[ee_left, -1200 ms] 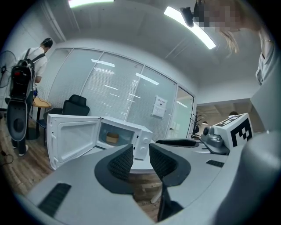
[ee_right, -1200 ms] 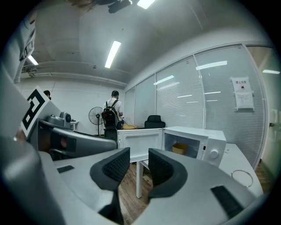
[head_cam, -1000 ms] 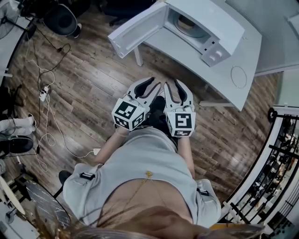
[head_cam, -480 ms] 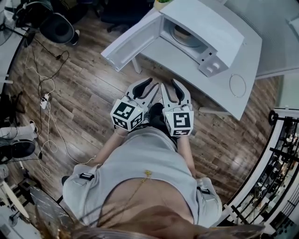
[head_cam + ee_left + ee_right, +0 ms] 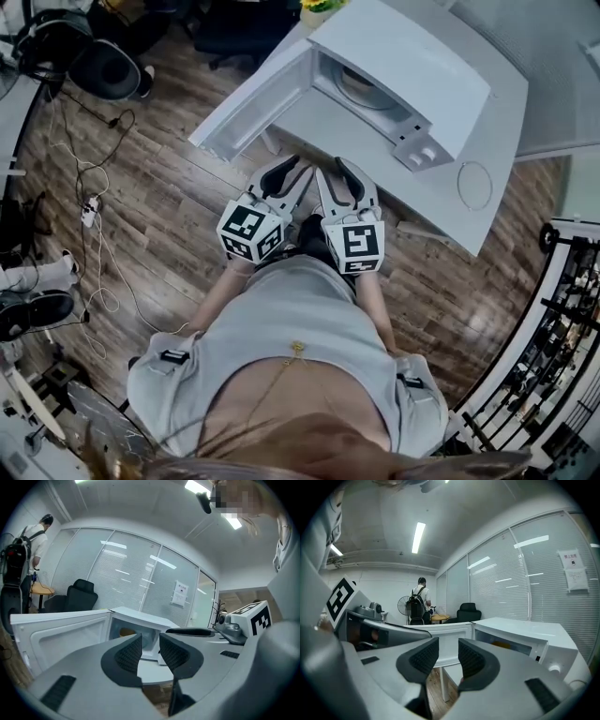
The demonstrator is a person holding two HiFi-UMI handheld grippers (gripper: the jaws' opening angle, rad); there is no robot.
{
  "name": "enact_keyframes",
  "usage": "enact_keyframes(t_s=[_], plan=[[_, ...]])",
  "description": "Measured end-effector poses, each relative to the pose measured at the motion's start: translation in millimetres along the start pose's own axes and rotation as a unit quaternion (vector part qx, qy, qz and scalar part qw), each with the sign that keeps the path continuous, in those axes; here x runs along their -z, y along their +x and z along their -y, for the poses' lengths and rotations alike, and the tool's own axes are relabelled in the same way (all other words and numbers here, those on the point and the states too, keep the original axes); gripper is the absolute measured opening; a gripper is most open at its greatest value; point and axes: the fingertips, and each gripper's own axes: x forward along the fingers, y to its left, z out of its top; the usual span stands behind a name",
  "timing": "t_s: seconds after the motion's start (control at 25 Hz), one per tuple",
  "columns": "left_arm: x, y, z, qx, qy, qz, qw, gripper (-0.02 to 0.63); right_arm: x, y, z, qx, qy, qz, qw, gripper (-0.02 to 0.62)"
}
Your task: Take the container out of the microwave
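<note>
A white microwave (image 5: pixel 403 56) stands on a white desk (image 5: pixel 441 211), its door (image 5: pixel 248 103) swung open to the left. Inside it rests a round container (image 5: pixel 359 86), seen as a yellowish shape in the left gripper view (image 5: pixel 126 632) and in the right gripper view (image 5: pixel 502 645). My left gripper (image 5: pixel 295 175) and right gripper (image 5: pixel 343 176) hover side by side over the floor, just short of the desk edge and below the open door. Both point toward the microwave. Each stands open with a narrow gap and nothing between its pads.
Cables (image 5: pixel 94 206) and a power strip lie on the wood floor at left, near an office chair (image 5: pixel 112 56). A metal rack (image 5: pixel 562 328) stands at right. A person with a backpack (image 5: pixel 417 604) stands far behind the open door.
The microwave and desk have drawn closer to both grippers, and the open door now reaches further left in view. Both grippers stay together with the same narrow gap.
</note>
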Motion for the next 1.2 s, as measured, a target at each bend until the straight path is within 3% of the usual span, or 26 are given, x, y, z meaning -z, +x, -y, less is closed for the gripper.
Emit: enact_keyframes(t_s=[0.52,0.88,1.2], plan=[[-13,72,-12,-0.008,-0.013,-0.006,0.9999,0.121,-6,33,70,-0.012,0.014,0.004,1.000,0.140],[-27,97,-16,-0.032,-0.012,0.012,0.9994,0.121,-14,50,96,-0.039,0.005,0.012,0.999,0.140],[-28,116,-14,-0.019,-0.005,0.005,0.9998,0.121,-13,51,113,-0.019,0.015,0.013,1.000,0.129]])
